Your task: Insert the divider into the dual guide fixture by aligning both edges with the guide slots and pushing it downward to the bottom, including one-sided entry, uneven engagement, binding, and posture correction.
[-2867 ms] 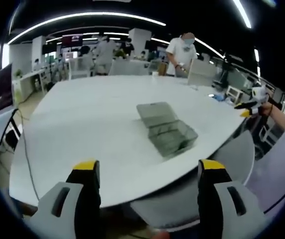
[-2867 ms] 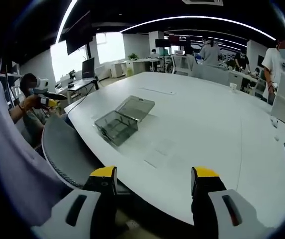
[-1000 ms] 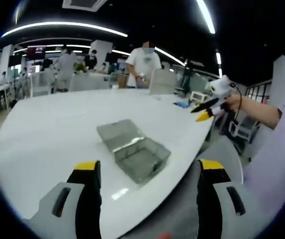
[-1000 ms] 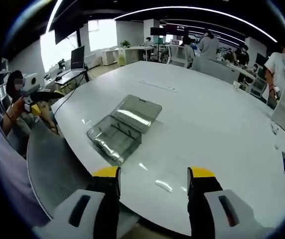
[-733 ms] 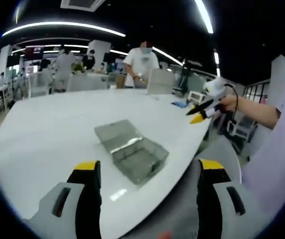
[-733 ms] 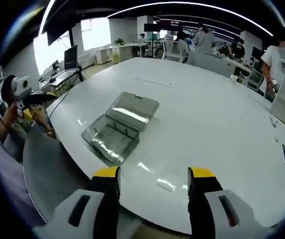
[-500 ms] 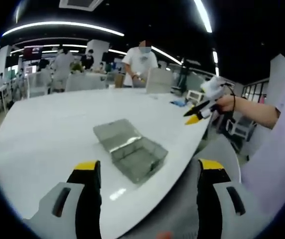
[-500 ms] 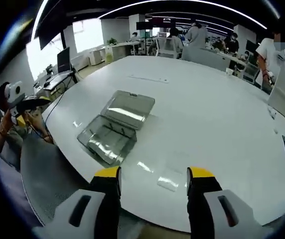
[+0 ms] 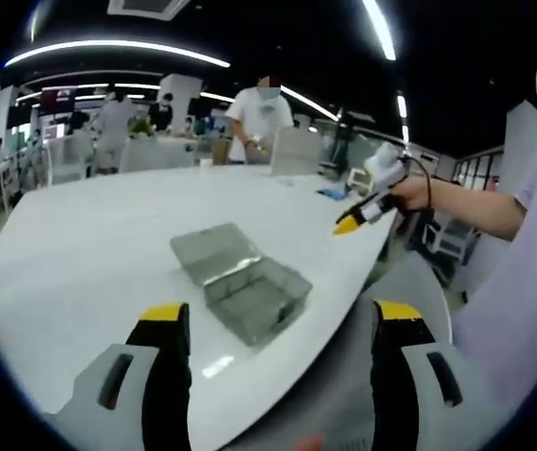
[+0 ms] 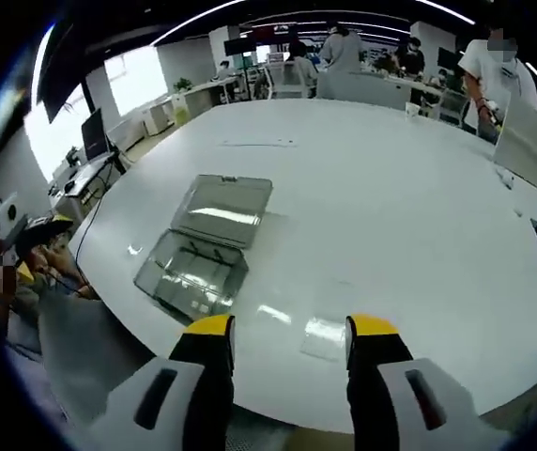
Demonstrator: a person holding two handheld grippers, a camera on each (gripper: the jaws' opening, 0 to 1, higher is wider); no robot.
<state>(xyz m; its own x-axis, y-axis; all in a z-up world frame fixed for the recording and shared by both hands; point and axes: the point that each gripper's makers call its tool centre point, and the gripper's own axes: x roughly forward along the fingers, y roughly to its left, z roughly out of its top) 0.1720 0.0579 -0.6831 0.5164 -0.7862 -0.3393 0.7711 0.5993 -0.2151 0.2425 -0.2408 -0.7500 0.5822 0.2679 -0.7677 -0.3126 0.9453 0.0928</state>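
While both claws hang empty, the clear hinged box [image 10: 201, 252] lies open.

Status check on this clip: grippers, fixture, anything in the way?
Both grippers open, holding nothing: left gripper, right gripper. Clear box on white table, lid open. Small clear sheet near right jaws. Path unobstructed.

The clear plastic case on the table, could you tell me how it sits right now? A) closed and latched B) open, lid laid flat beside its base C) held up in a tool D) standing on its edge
B: the clear plastic case lies open on the white table, lid flat beside the base, with both tools clear of it.
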